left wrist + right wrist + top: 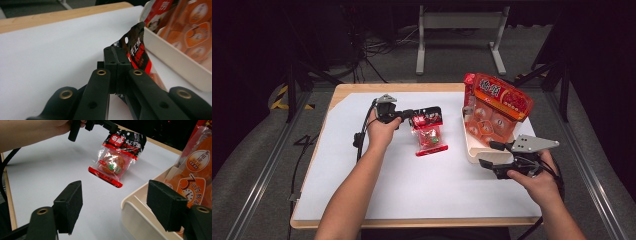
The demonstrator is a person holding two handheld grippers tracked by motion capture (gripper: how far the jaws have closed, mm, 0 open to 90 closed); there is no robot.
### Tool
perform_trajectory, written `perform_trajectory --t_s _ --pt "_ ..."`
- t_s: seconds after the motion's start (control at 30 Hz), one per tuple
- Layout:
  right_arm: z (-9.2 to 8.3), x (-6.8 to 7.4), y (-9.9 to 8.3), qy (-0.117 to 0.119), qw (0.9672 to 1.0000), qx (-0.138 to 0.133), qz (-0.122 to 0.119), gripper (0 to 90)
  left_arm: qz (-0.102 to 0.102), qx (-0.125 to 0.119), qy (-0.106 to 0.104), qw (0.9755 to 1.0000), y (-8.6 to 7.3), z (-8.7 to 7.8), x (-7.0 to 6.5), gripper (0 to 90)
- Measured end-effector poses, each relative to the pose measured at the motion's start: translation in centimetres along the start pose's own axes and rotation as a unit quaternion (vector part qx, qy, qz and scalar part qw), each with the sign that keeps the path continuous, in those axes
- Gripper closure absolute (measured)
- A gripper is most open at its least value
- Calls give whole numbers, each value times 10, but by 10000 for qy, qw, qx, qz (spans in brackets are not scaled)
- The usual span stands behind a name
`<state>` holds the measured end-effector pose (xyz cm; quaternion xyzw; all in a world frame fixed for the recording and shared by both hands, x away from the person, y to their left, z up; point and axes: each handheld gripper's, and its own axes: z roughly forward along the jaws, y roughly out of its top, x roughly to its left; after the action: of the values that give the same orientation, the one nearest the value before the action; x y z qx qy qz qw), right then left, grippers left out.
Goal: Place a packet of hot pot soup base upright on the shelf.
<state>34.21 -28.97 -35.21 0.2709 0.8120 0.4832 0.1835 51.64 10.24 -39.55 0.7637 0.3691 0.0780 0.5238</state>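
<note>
Hanging from the left gripper [412, 118], a small snack packet [430, 134] is pinched by its black top edge, the jaws clamped together on the header strip just beside the punched hang hole, as the left gripper view shows. The packet's long axis runs from that pinched header down toward the person, and its red bottom seam looks to rest on or just above the white sheet [362, 165] that covers the table; the pictures do not settle which.

The relation that matters for the coming move is sideways: the cream-coloured tray [472, 150] lies to the packet's right, near but apart from it, with bare sheet between them. A large orange bag [494, 112] already stands tilted in the tray, leaning toward its far side. To bring the packet in, the left hand would probably have to carry it to the right and clear the tray's near wall.

The right gripper [492, 155] sits at the tray's near corner with its jaws spread wide and nothing between them. It is closer to the tray; the left one alone has the packet.

The packet is a clear film pouch with a black and red printed header, a red bottom seam, and a round orange-red piece of food visible through its window [112, 165]. Being thin and limp, it will likely swing when moved.
</note>
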Motion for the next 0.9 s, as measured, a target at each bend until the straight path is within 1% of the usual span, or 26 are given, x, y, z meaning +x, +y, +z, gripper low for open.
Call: perform_trajectory --t_s 0.13,0.27,0.3,0.33,0.37,0.4,0.43,0.5,0.53,0.67,0.8,0.9 --pt "1 0 1 -2 10000 -8 8 300 189 -183 -182 9995 4 -11 -14 900" --pt "1 0 3 -1 10000 -23 29 310 386 -355 -379 9979 6 -21 -30 900" --pt "1 0 3 -10 10000 -24 28 316 386 -355 -379 9979 6 -21 -30 900" --pt "1 0 3 -10 10000 -24 28 316 429 -391 -422 9974 6 -23 -35 900" --pt "2 -1 4 -17 10000 -25 30 324 460 -435 -522 9966 7 -25 -39 900" --pt "2 -1 5 29 10000 -29 61 360 518 -466 -573 9959 7 -27 -44 900" --pt "2 -1 5 29 10000 -29 61 360 518 -466 -573 9959 7 -27 -44 900" --pt "3 0 7 123 9999 13 95 421 570 -493 -665 9949 8 -29 -49 900" --pt "3 0 7 123 9999 13 95 421 617 -517 -683 9944 8 -30 -52 900" --pt "4 0 8 164 9998 63 82 475 809 -545 -774 9922 11 -35 -65 900" --pt "5 -2 9 163 9998 70 87 484 841 -579 -875 9909 12 -40 -70 900" --pt "8 -3 11 146 9998 77 58 485 954 -585 -874 9899 13 -44 -75 900"
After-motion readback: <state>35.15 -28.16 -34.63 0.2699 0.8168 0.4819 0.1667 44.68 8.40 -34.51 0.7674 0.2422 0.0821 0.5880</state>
